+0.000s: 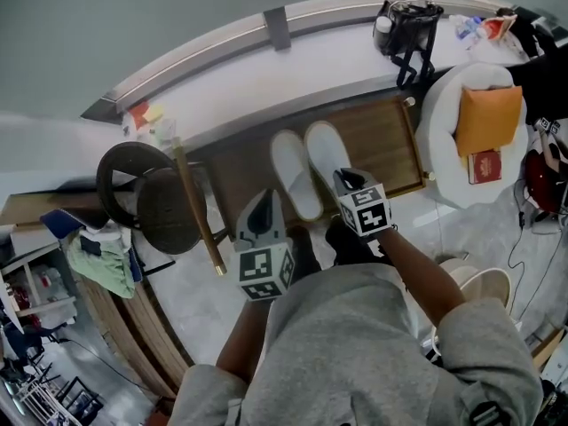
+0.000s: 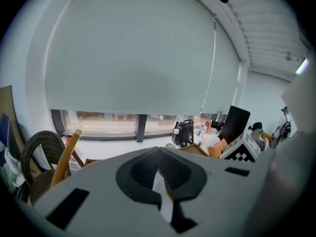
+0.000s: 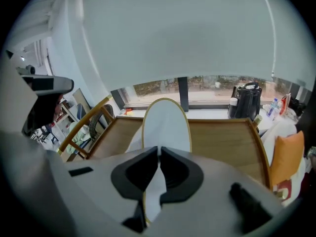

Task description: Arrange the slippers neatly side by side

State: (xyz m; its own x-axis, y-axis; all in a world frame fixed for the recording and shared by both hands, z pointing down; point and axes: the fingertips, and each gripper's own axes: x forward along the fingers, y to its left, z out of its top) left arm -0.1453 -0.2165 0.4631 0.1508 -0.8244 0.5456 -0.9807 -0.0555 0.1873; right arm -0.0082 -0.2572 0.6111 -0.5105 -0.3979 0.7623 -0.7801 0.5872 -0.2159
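Two white slippers lie side by side on a wooden platform, toes towards the window. The left slipper is a little nearer to me than the right slipper. My right gripper hovers at the right slipper's heel, jaws shut. In the right gripper view that slipper stretches straight ahead of the gripper, flat on the wood, and a white strip of it shows below the tips. My left gripper sits left of the left slipper's heel. In its own view the left gripper has its jaws together and no slipper ahead.
A round wicker chair and a leaning wooden pole stand left of the platform. A black bag sits on the white window sill. At the right is a white seat with an orange cushion.
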